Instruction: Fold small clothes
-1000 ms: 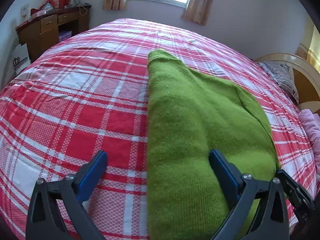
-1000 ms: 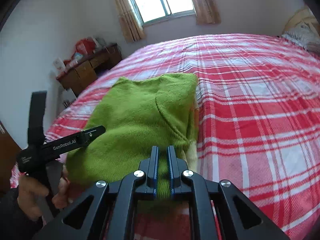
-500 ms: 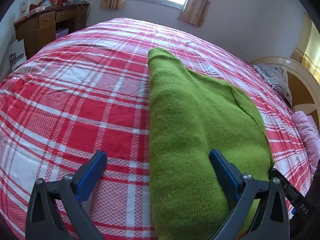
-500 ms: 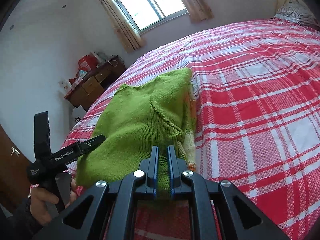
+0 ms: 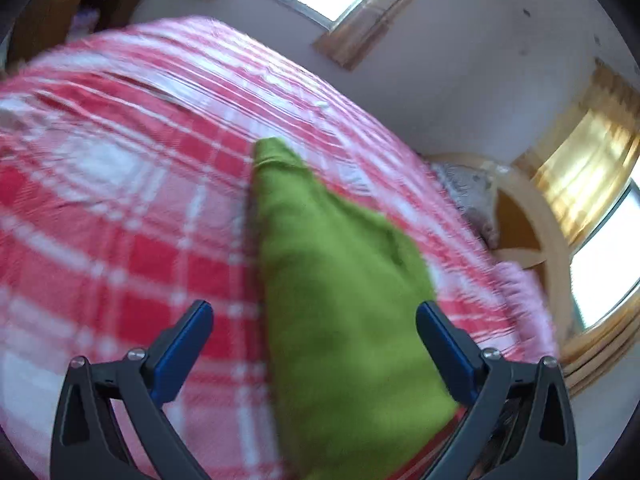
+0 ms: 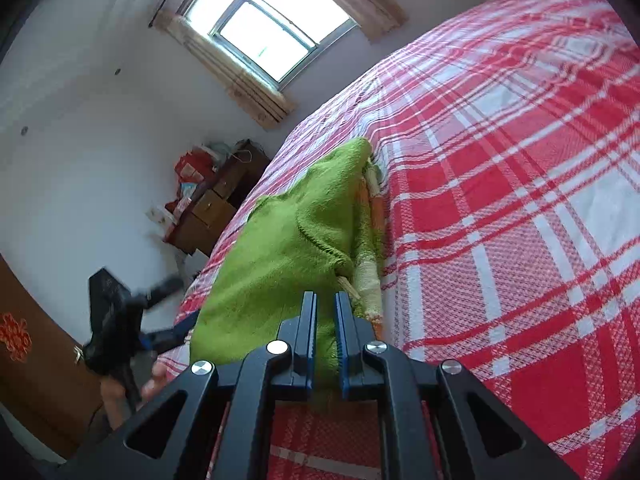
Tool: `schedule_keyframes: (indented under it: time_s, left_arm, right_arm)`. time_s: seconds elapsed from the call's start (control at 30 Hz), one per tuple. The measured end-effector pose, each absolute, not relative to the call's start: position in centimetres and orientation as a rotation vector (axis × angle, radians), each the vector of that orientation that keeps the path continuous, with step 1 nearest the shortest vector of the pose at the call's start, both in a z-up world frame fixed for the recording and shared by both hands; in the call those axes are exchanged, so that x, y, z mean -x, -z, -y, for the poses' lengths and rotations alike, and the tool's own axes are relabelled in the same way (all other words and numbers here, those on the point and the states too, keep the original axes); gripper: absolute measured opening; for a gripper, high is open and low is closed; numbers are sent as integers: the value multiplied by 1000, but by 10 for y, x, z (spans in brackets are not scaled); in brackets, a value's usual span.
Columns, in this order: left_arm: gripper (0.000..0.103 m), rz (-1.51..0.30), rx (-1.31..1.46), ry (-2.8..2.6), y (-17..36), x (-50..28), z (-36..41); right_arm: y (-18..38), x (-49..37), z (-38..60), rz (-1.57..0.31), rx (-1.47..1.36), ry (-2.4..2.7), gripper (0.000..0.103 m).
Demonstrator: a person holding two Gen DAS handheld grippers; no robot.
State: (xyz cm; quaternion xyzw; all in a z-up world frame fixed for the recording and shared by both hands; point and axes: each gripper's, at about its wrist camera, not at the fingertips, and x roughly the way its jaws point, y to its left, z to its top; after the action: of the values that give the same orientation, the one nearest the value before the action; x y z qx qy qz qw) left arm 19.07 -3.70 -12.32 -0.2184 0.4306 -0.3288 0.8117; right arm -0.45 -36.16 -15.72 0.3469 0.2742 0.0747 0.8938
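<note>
Pinching the near hem of the green sweater (image 6: 280,264) between their closed blue pads, your right tongs (image 6: 325,340) have the knit lifted at that end, and that grip is what the next move hangs on. The sweater's long axis runs straight away from those tongs toward the window (image 6: 264,32), its far tip lying on the bed (image 6: 520,200) while the near end rises into the jaws. Your left tongs (image 5: 316,344) stand wide open and hold nothing; in their view, blurred by motion, the sweater (image 5: 340,300) sits between the two spread fingers and stretches off ahead, so the cloth lies forward and slightly to the right of them. From the right camera you can see the left tongs (image 6: 116,320) off the sweater's left edge, clear of the fabric, so the right hand is the one in contact. I'd judge the fold should carry the pinched hem along that axis toward the far tip. A pale striped underside (image 6: 370,280) peeks out along the sweater's right edge. Beneath the sweater the red plaid bedspread looks soft and slightly rumpled; beyond its left side stands a wooden dresser (image 6: 212,216) against the white wall, and a headboard (image 5: 532,216) curves past its right.
</note>
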Motion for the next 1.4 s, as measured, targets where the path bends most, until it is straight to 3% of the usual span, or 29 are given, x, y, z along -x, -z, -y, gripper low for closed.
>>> schedule_keyframes:
  time_s: [0.2, 0.37, 0.4, 0.53, 1.17, 1.2, 1.3, 1.4]
  left_arm:
    - [87, -976, 312, 672, 150, -228, 88]
    - [86, -926, 326, 712, 156, -224, 85]
    - [86, -925, 319, 711, 155, -224, 86]
    - [87, -920, 304, 705, 155, -223, 88]
    - [87, -915, 284, 698, 153, -222, 87]
    - [87, -915, 286, 699, 152, -222, 87]
    - [87, -915, 288, 700, 152, -222, 86]
    - [87, -914, 292, 702, 152, -222, 86]
  right_arm:
    - [163, 6, 368, -576, -763, -138, 9]
    - [164, 6, 368, -576, -773, -143, 10]
    - [166, 6, 370, -576, -790, -153, 12]
    - [166, 7, 377, -554, -814, -182, 38]
    - [135, -5, 353, -706, -566, 6, 42]
    - [129, -9, 356, -696, -558, 5, 44]
    - [111, -37, 365, -649, -556, -20, 84]
    - [115, -69, 368, -673, -555, -59, 84]
